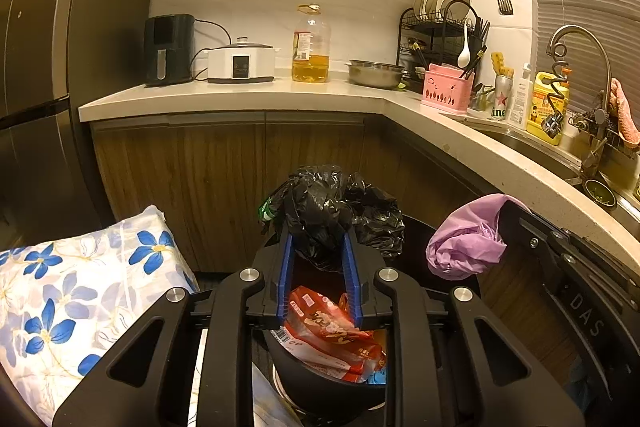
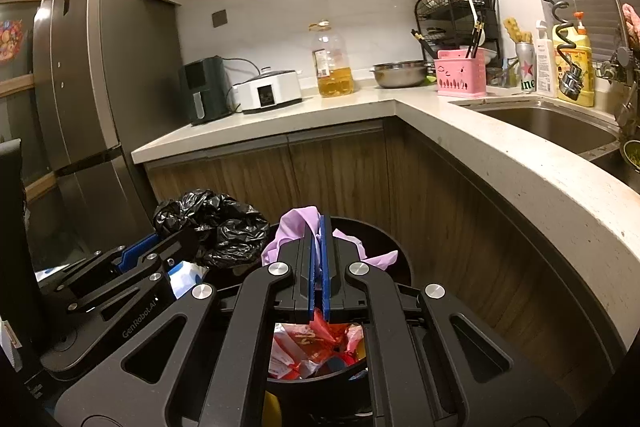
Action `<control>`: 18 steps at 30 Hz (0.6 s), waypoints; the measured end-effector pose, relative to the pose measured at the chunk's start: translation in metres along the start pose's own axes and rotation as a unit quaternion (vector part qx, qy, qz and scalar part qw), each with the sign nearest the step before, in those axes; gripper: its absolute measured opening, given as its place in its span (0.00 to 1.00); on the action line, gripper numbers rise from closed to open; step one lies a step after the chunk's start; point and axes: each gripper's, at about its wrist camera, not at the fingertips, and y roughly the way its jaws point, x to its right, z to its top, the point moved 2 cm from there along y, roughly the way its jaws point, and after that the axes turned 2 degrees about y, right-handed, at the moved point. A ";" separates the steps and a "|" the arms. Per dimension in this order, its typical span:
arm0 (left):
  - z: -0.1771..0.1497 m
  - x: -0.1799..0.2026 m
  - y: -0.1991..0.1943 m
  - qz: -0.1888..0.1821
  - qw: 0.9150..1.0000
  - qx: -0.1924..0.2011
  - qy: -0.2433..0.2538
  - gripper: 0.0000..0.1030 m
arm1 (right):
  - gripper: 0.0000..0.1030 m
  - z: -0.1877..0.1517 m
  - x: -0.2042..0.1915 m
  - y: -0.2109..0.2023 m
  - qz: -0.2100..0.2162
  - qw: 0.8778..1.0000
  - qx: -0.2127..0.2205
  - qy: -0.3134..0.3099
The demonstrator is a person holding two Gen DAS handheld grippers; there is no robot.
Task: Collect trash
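Trash (image 1: 332,339) half hidden behind left tool (image 1: 318,247) gripping black bag (image 1: 320,211).

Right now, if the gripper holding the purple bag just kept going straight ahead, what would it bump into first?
Past the purple bag in the right gripper, the line seems to cross the open black bin and meet the wooden cabinet doors under the counter first. Depth is hard to judge in this fisheye view.

A crumpled black bag (image 1: 320,215) is clamped between the blue pads of the left claw (image 1: 318,247) above a dark bin (image 1: 320,383) of red wrappers (image 1: 328,335); a purple bag (image 1: 468,243) is gripped by the right claw (image 1: 505,221).
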 end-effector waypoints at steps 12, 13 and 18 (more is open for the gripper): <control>-0.004 -0.005 0.005 0.007 1.000 -0.007 -0.006 0.34 | 0.28 -0.002 0.004 0.010 -0.005 1.000 -0.015 0.002; -0.003 -0.006 0.005 0.008 1.000 -0.007 -0.008 0.41 | 0.32 -0.003 0.004 0.010 -0.006 1.000 -0.016 0.003; -0.003 -0.009 0.003 0.008 1.000 -0.002 -0.011 0.56 | 0.42 -0.006 0.007 0.006 -0.012 1.000 -0.014 0.008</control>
